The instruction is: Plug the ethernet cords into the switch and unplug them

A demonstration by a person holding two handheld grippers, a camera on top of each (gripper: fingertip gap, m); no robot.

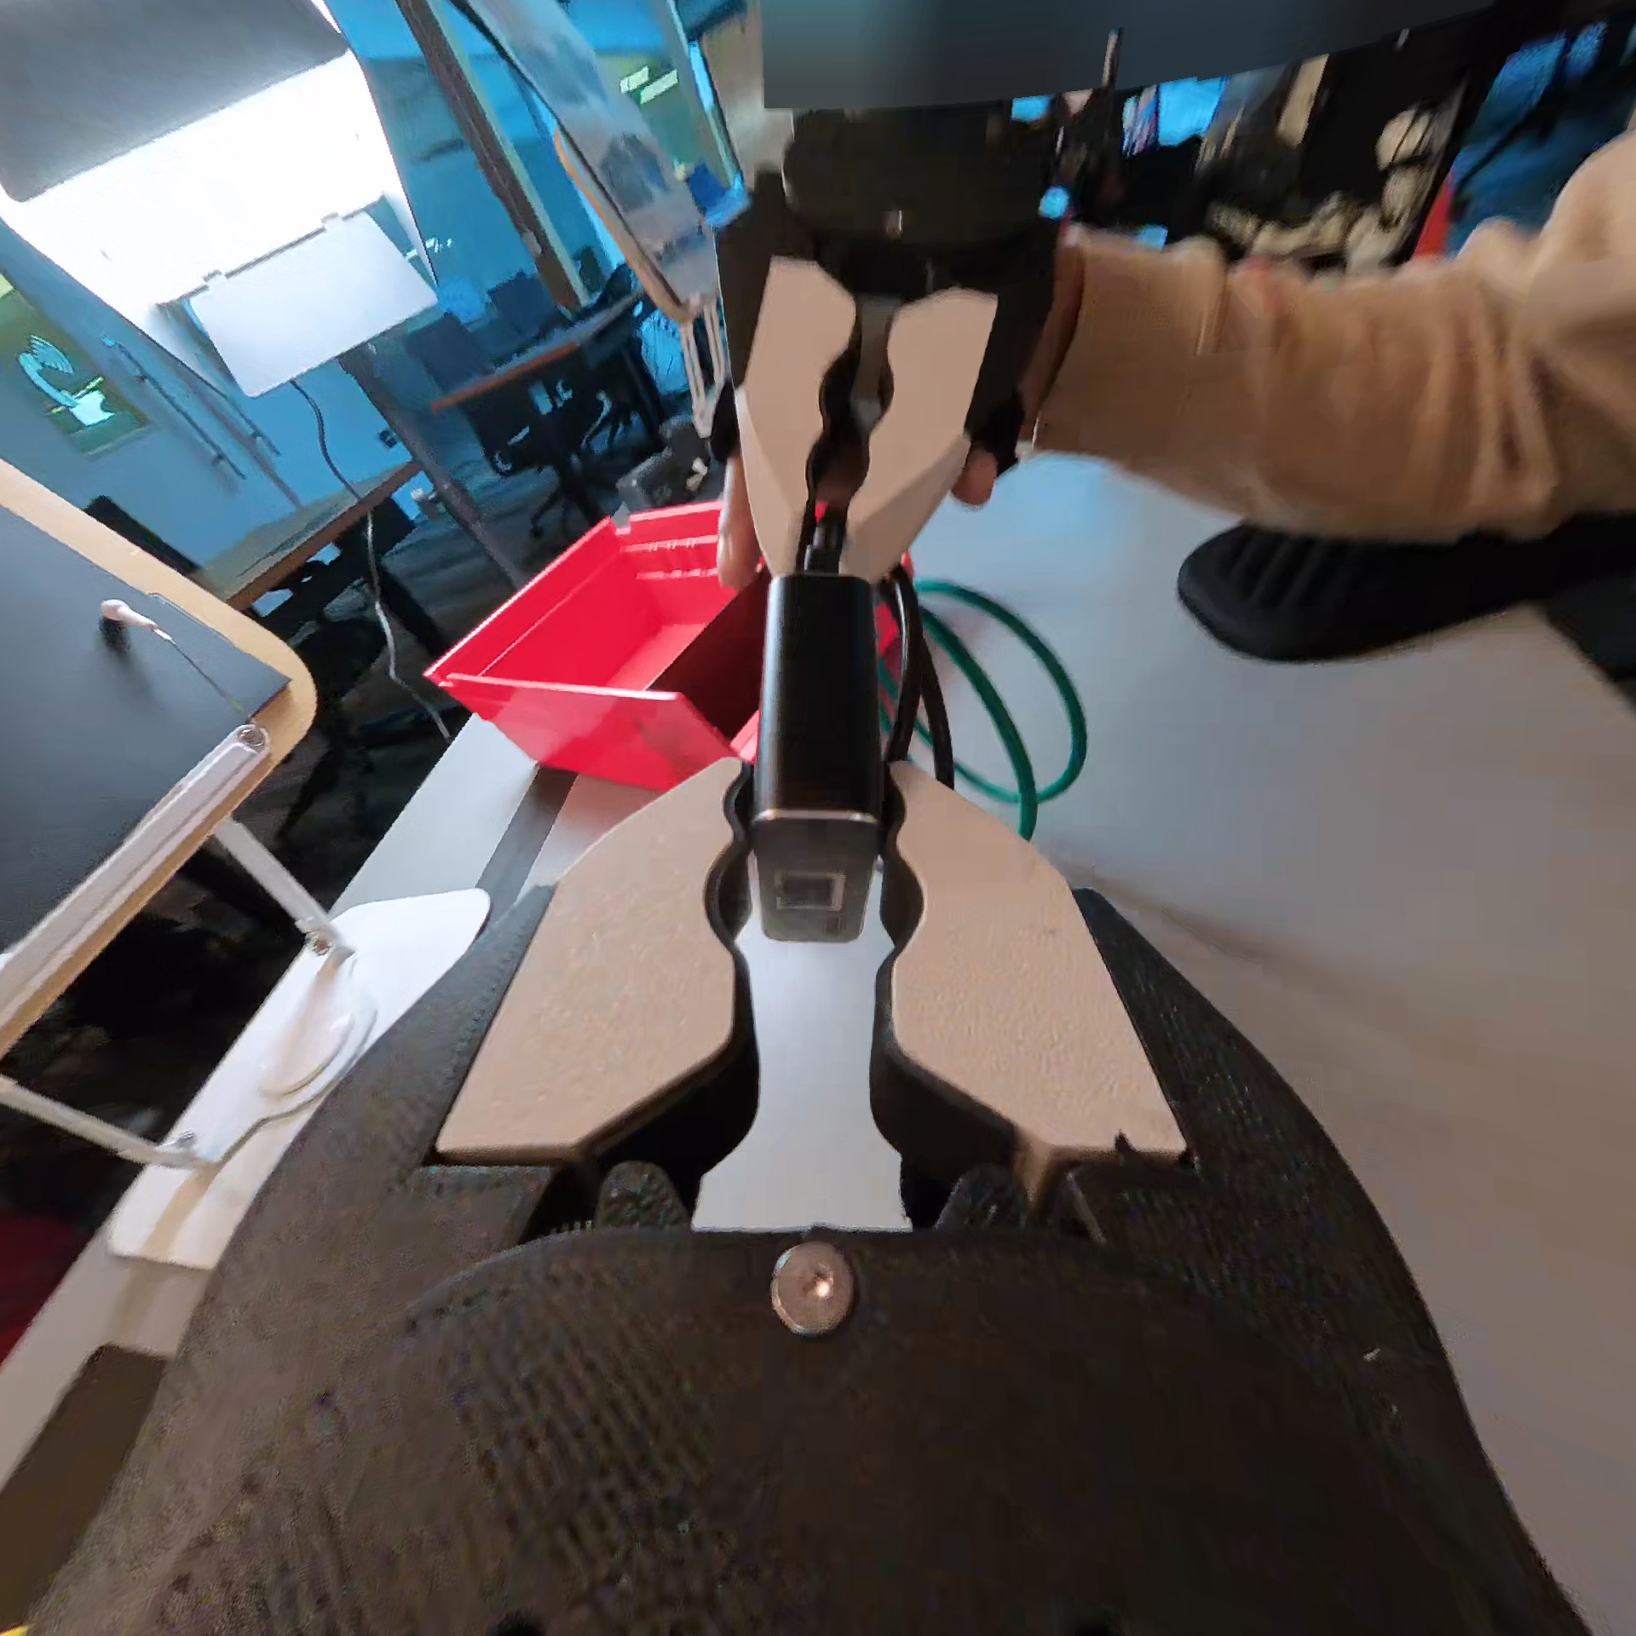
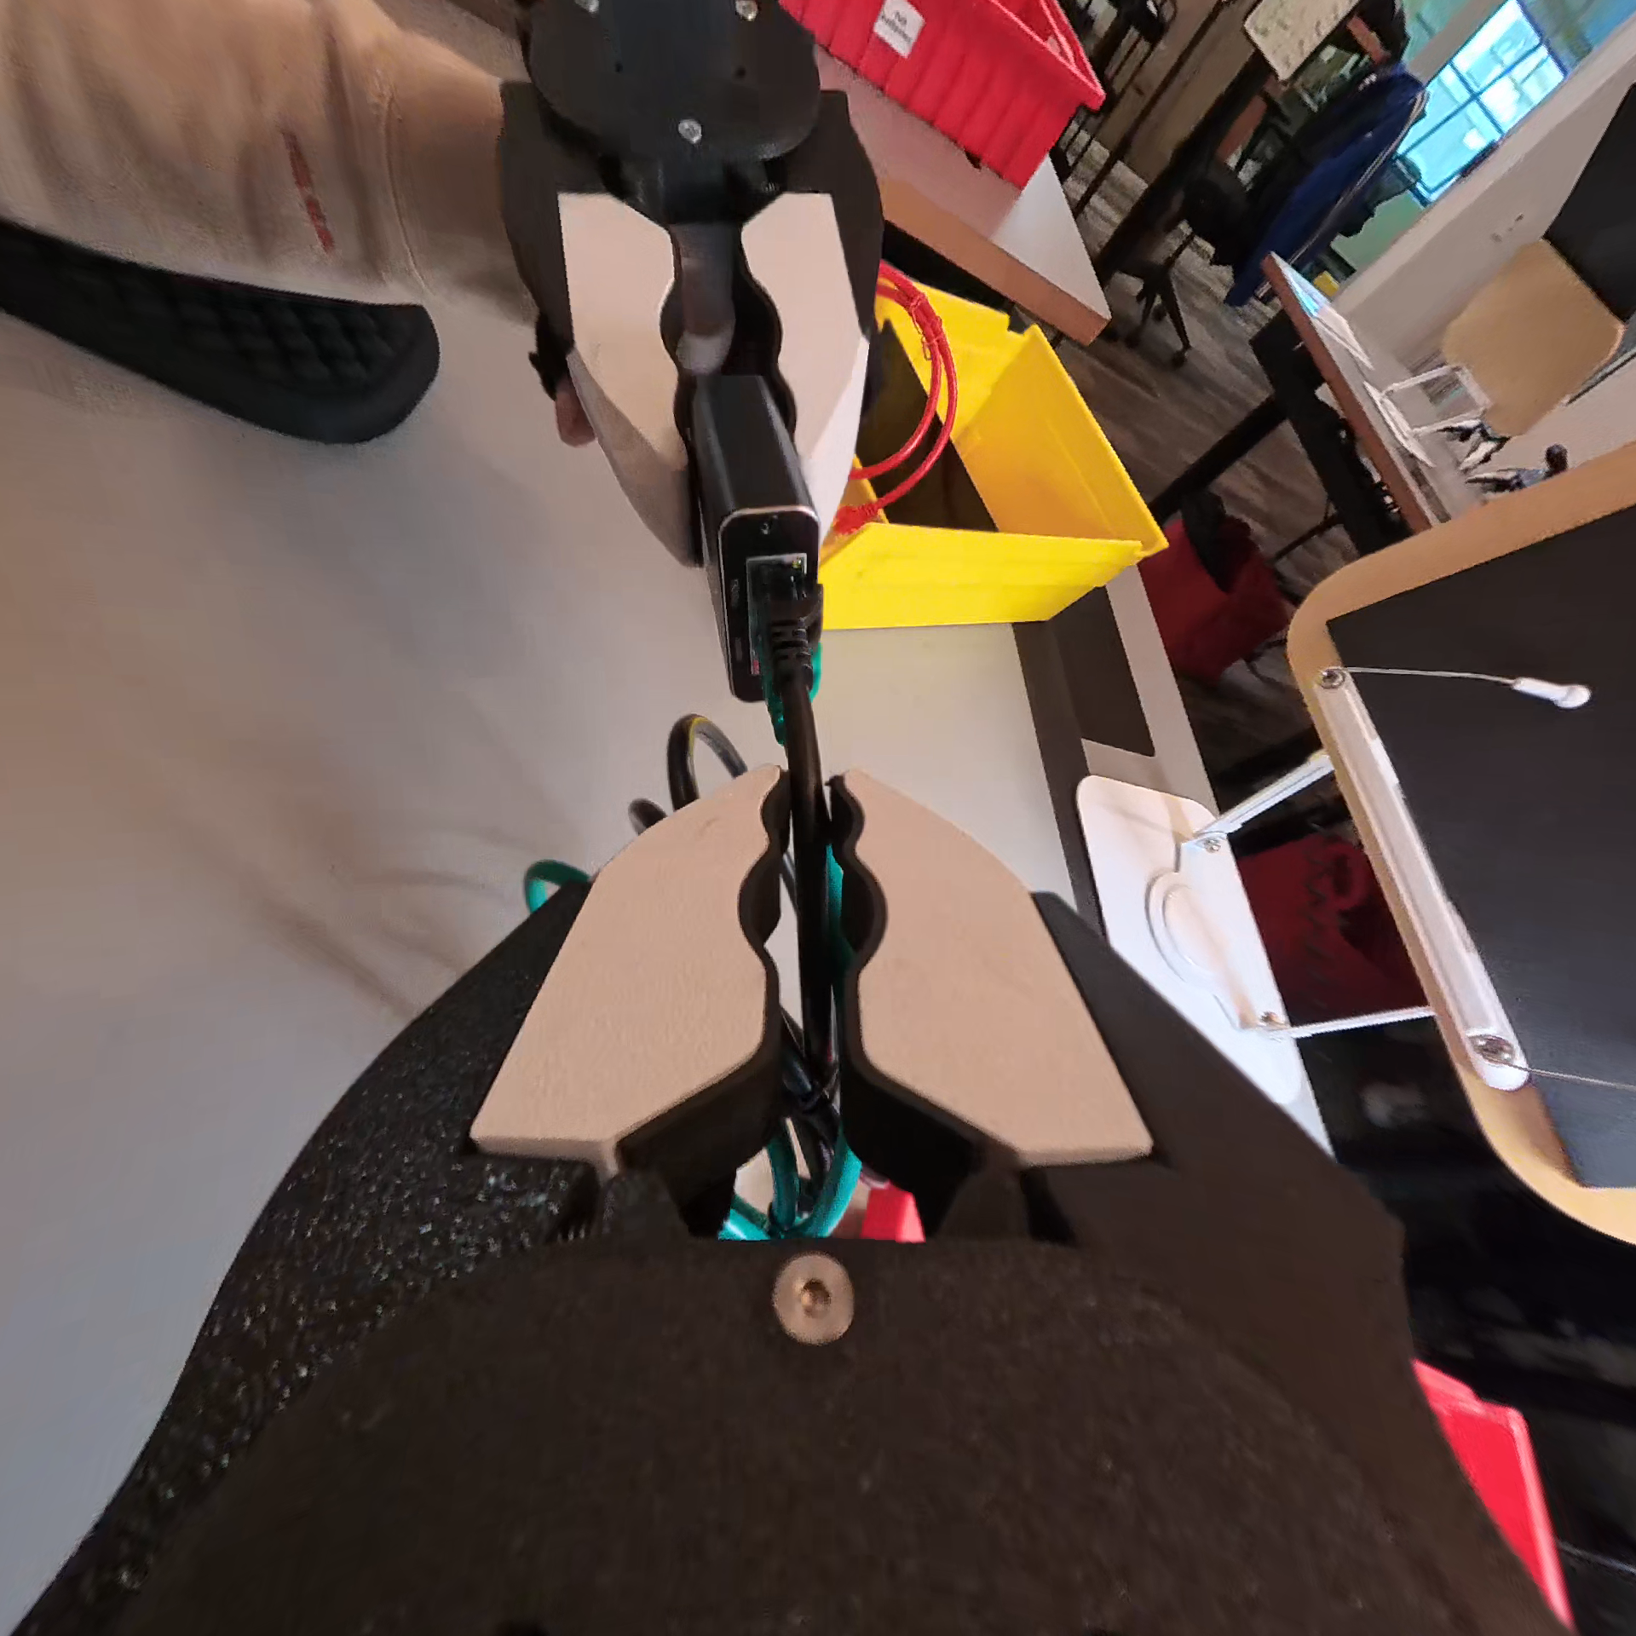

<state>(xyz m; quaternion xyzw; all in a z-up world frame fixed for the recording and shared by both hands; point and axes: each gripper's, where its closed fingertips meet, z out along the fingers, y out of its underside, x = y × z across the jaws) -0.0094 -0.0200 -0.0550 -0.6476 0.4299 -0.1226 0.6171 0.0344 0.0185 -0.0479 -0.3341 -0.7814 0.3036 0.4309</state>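
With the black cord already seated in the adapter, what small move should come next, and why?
Probably pull the right gripper straight back. It is shut on the black cord just behind the plug, which sits in the black adapter, and the left gripper clamps that adapter, so it should hold steady.

White table (image 1: 1284, 885), its pale top running under and ahead of the left gripper (image 1: 814, 797). Red bin (image 1: 584, 673) lies on it ahead and to the left of this gripper; green cable (image 1: 1036, 708) loops on it just ahead to the right. Black padded rest (image 1: 1381, 584) lies far right. Ahead and right of the right gripper (image 2: 807, 788), a yellow bin (image 2: 1000, 531) sits at the table edge.
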